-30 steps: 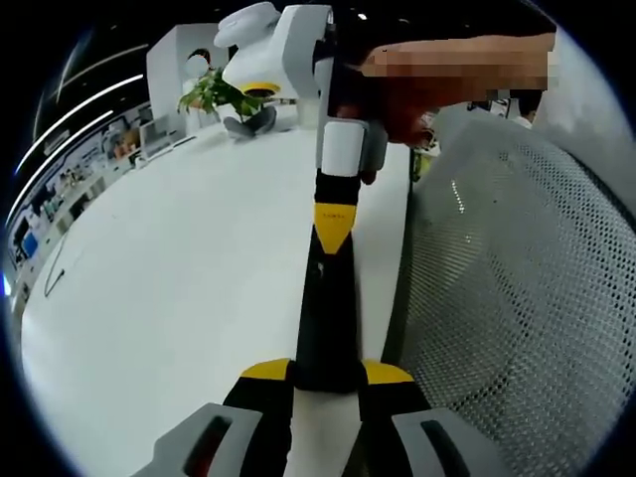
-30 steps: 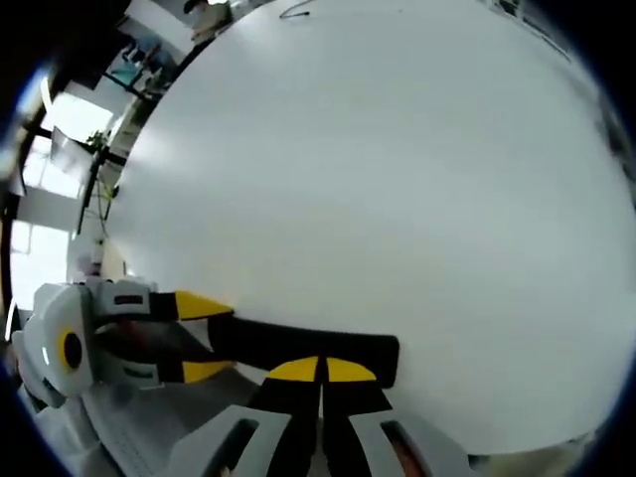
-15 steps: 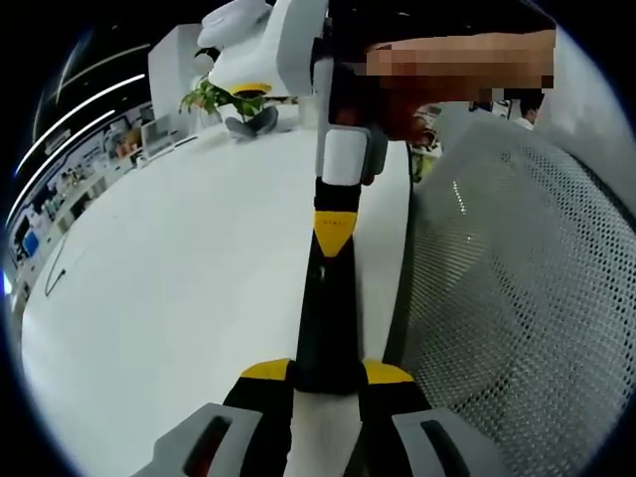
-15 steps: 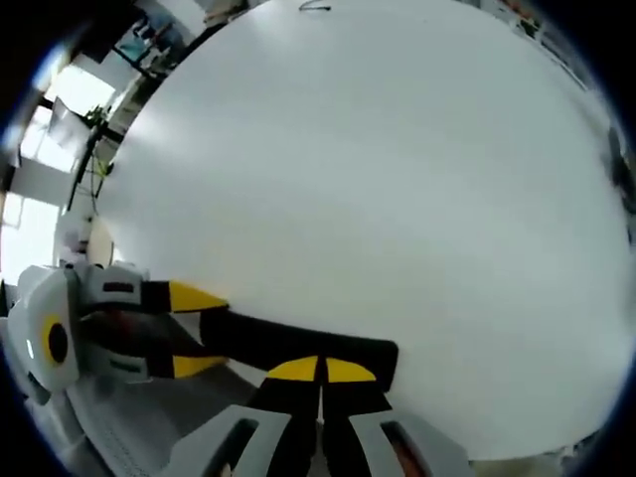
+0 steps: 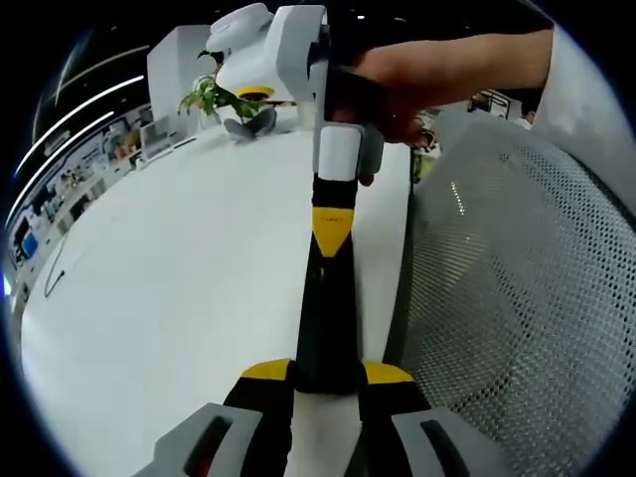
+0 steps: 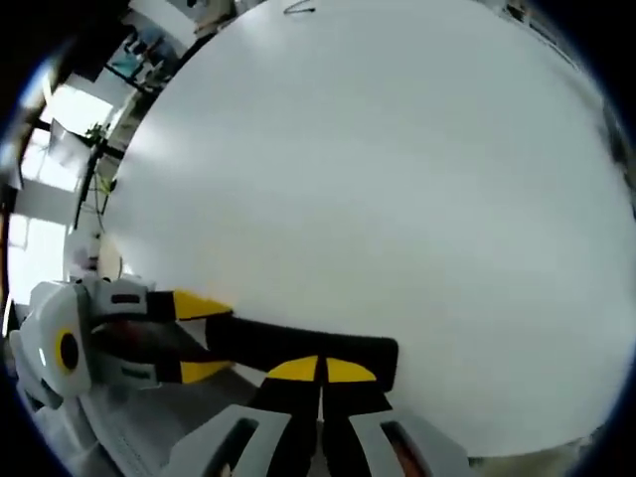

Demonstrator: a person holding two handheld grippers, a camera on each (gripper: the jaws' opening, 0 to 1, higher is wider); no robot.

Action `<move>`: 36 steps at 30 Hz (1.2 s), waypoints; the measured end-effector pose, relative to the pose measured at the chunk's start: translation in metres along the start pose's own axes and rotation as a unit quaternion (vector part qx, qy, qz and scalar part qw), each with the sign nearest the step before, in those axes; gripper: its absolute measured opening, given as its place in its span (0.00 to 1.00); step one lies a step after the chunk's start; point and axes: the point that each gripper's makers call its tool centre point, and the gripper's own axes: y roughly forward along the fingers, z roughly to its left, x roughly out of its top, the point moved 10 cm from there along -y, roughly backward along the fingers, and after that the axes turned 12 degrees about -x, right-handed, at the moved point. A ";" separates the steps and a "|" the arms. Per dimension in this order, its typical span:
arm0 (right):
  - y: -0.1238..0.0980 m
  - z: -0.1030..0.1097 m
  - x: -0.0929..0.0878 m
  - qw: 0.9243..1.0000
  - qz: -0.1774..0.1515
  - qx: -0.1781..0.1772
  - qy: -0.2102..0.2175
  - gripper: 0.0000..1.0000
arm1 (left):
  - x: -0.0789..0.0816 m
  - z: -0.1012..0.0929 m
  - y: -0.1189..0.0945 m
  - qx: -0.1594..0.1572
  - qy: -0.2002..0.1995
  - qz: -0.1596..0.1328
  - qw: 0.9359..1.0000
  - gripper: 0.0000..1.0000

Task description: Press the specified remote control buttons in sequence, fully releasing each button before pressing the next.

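Left gripper view: I'm looking down my left tongs [image 5: 326, 383] and they're clamping the near end of a long black remote control [image 5: 326, 318], jaws squeezed against its two sides. The remote is lying flat on the white table [image 5: 169, 288], close to the table's edge, running straight away from me. At its far end the right tongs [image 5: 331, 224] are coming down from above, yellow tips together and sitting right on the remote's top face. A hand [image 5: 427, 79] is wrapping around that gripper's handle. A grey mesh chair back [image 5: 517, 298] is sitting just off the table edge, and a potted plant [image 5: 214, 96] is standing at the far side of the table.

Right gripper view: my right tongs [image 6: 320, 373] are fully pinched, tips touching and resting on the remote control [image 6: 298, 348], which is running sideways across the table [image 6: 397, 179]. The left tongs [image 6: 199, 338] are gripping its other end, one yellow tip on each side.
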 end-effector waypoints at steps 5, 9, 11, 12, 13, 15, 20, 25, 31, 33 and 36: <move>0.001 0.000 0.000 1.000 0.001 0.006 0.005 0.00 | 0.000 0.000 0.000 0.001 0.001 0.002 1.000 0.24; 0.000 -0.001 0.001 1.000 0.004 0.011 0.013 0.00 | 0.000 -0.001 0.000 0.001 0.001 0.002 1.000 0.24; 0.000 0.000 0.000 1.000 0.004 0.011 0.005 0.00 | 0.000 -0.001 0.000 0.001 0.001 0.001 1.000 0.24; 0.000 0.000 0.000 1.000 0.008 0.010 0.002 0.00 | 0.000 -0.001 0.000 0.001 0.001 0.001 1.000 0.24; -0.001 0.001 0.000 1.000 0.011 0.008 0.002 0.00 | 0.000 -0.001 0.000 0.001 0.000 0.000 1.000 0.24; -0.002 0.002 0.002 1.000 0.002 0.016 0.009 0.00 | -0.001 -0.001 0.000 0.000 0.001 -0.002 1.000 0.24; -0.004 0.008 0.007 0.997 -0.004 0.063 0.039 0.00 | -0.001 -0.001 0.000 0.000 0.001 -0.002 1.000 0.24; -0.002 0.012 0.010 0.999 -0.013 0.041 0.018 0.00 | 0.000 -0.001 0.000 0.000 0.002 -0.001 1.000 0.24; 0.003 0.012 0.010 0.999 -0.007 0.047 0.017 0.00 | 0.000 -0.001 0.000 0.000 0.000 -0.001 1.000 0.24; 0.004 0.013 0.010 0.999 -0.005 0.050 0.017 0.00 | 0.000 -0.001 0.000 0.000 0.000 0.000 1.000 0.24; 0.005 0.015 0.010 0.999 -0.002 0.049 0.015 0.00 | 0.000 -0.001 0.000 0.000 0.000 0.000 1.000 0.24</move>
